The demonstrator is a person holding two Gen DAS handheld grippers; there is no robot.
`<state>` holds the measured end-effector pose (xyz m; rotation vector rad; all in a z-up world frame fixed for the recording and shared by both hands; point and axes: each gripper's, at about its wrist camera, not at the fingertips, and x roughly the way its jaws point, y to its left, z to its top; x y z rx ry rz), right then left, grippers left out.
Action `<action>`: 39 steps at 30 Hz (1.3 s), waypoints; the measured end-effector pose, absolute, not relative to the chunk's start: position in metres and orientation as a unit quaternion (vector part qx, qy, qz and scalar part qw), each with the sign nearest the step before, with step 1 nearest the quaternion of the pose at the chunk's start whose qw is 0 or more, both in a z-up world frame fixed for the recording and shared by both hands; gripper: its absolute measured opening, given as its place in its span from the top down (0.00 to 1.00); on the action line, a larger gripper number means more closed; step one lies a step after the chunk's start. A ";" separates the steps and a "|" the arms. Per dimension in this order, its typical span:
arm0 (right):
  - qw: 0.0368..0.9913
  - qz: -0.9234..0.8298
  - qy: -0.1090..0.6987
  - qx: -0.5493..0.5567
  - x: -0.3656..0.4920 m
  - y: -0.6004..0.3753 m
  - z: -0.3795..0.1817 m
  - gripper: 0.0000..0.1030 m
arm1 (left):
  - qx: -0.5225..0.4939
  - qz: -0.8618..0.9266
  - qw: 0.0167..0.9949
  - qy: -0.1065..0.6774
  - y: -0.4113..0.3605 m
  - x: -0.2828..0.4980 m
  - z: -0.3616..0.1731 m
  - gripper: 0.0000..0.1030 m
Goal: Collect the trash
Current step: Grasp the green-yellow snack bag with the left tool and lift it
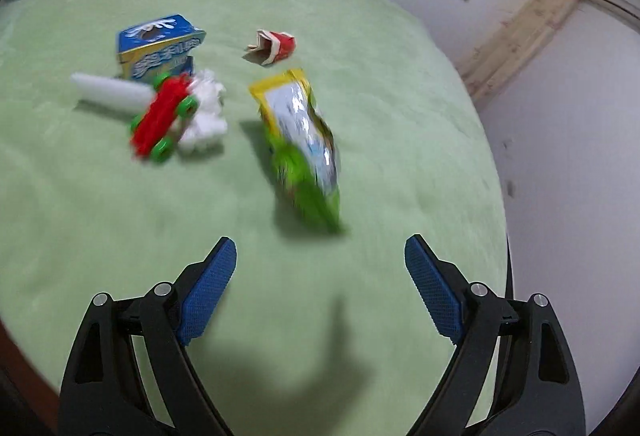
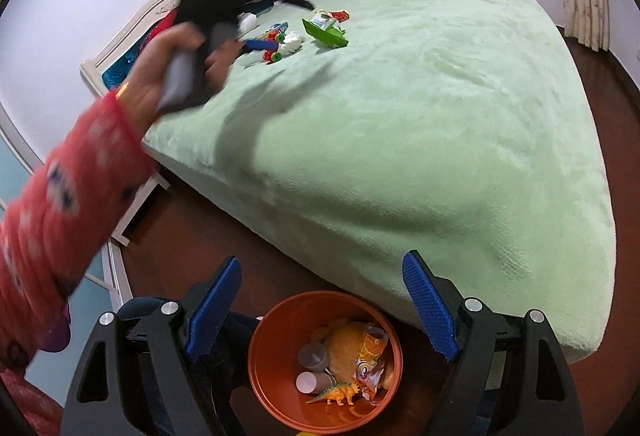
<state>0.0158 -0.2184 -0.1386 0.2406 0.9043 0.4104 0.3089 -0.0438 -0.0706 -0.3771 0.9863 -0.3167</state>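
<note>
Trash lies ahead of the left tongs [image 1: 320,284] on the green bed [image 1: 280,316]: a snack bag [image 1: 300,144] nearest and just beyond the wide-open pads, a red carton [image 1: 274,46] farther on, and a blue box [image 1: 160,44], white tube [image 1: 108,92] and toy car [image 1: 164,120] off to the left. The bag looks the likely pick. Bring the pads down astride its near end and close across the narrow width, pinching foil, not blanket. The right tongs [image 2: 322,300], also wide and empty, hang over the orange bin [image 2: 276,368], marking where to carry it.
</note>
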 end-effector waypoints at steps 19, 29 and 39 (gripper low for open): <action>0.858 0.207 0.452 0.132 0.026 -0.218 -0.159 0.21 | -0.146 -0.125 0.858 0.477 -0.057 0.346 -0.081 0.64; 0.868 0.219 0.429 0.118 0.021 -0.200 -0.133 0.21 | -0.094 -0.155 0.897 0.403 0.003 0.214 -0.027 0.64; 0.876 0.232 0.408 0.112 0.067 -0.166 -0.102 0.21 | -0.085 -0.126 0.918 0.366 0.080 0.103 -0.029 0.64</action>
